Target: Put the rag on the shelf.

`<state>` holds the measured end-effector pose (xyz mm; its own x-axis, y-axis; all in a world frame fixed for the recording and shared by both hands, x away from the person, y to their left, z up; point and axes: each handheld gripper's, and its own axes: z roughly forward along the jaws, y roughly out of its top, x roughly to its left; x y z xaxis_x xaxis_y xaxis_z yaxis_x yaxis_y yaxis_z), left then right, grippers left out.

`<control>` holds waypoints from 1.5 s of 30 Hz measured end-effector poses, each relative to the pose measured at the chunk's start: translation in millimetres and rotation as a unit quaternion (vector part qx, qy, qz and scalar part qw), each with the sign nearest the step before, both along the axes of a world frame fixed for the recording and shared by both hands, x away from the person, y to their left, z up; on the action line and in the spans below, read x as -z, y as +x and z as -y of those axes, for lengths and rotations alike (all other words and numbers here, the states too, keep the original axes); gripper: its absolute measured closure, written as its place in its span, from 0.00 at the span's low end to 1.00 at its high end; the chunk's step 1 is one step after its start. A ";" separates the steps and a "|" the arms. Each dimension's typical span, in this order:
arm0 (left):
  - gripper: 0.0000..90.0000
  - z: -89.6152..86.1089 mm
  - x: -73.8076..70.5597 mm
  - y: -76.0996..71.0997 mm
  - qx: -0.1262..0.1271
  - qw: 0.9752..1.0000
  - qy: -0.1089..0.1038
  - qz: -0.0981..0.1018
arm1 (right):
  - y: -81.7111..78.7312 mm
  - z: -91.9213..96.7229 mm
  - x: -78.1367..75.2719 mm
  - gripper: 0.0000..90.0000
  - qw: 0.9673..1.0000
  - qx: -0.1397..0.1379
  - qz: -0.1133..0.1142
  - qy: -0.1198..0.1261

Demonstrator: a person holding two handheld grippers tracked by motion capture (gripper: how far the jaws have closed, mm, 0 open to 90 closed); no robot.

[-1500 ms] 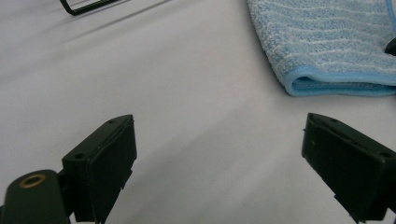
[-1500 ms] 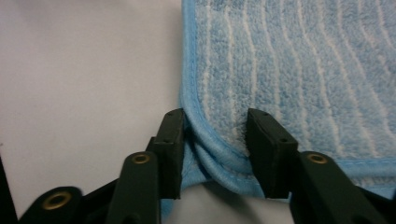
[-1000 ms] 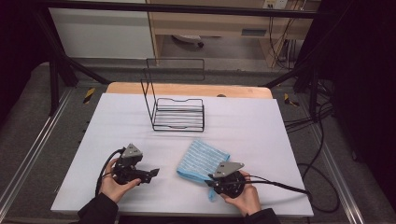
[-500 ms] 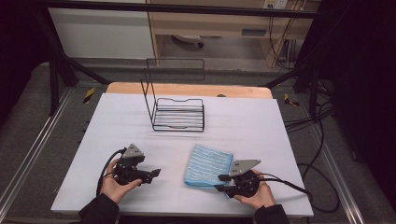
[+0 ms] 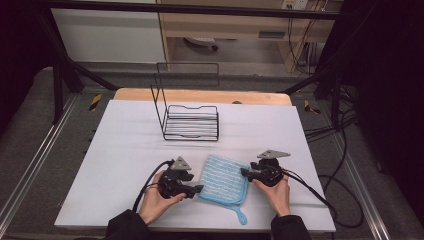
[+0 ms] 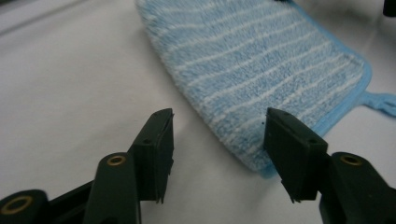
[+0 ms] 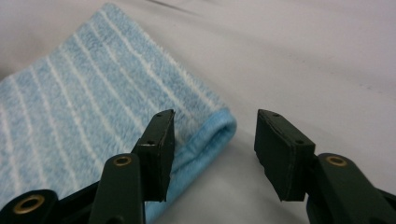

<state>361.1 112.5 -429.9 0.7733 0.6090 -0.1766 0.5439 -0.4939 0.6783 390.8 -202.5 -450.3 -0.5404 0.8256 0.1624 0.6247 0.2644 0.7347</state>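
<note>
Two hands low over the table [image 5: 125, 145], wrists level, one gripper each. Left gripper [image 5: 196, 189] at the cloth's [image 5: 223, 179] left edge, jaws just narrowing, gripping nothing. Right gripper [image 5: 245, 173] at its right corner, jaws just widening, released. Forearms cut off below. One folded cloth, one wire rack [image 5: 191, 122].

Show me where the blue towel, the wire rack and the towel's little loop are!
blue towel [image 5: 222, 178], high view, middle of its striped top.
wire rack [image 5: 191, 128], high view, its ribbed base.
loop [image 5: 240, 217], high view, its tip.
</note>
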 end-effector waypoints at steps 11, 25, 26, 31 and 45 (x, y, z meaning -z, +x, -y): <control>0.81 8.5 12.4 -4.0 0.013 0.999 -0.011 -0.040 | 5.0 -5.7 5.1 0.78 0.999 -0.014 -0.025 0.025; 0.93 9.9 6.6 -24.2 0.020 0.999 -0.009 -0.029 | 25.3 -24.0 4.4 0.88 0.998 -0.060 -0.010 0.031; 0.93 9.4 6.9 -24.0 0.019 0.999 -0.011 -0.027 | 25.1 -24.2 4.3 0.87 0.998 -0.060 -0.009 0.029; 0.82 4.1 2.9 -25.2 0.020 1.000 -0.007 -0.013 | 19.5 -19.5 -3.2 0.71 0.998 -0.056 0.015 0.035; 0.34 -29.2 -17.0 -2.0 -0.017 1.000 -0.016 0.021 | 6.5 10.5 -13.7 0.17 0.997 -0.045 0.044 0.052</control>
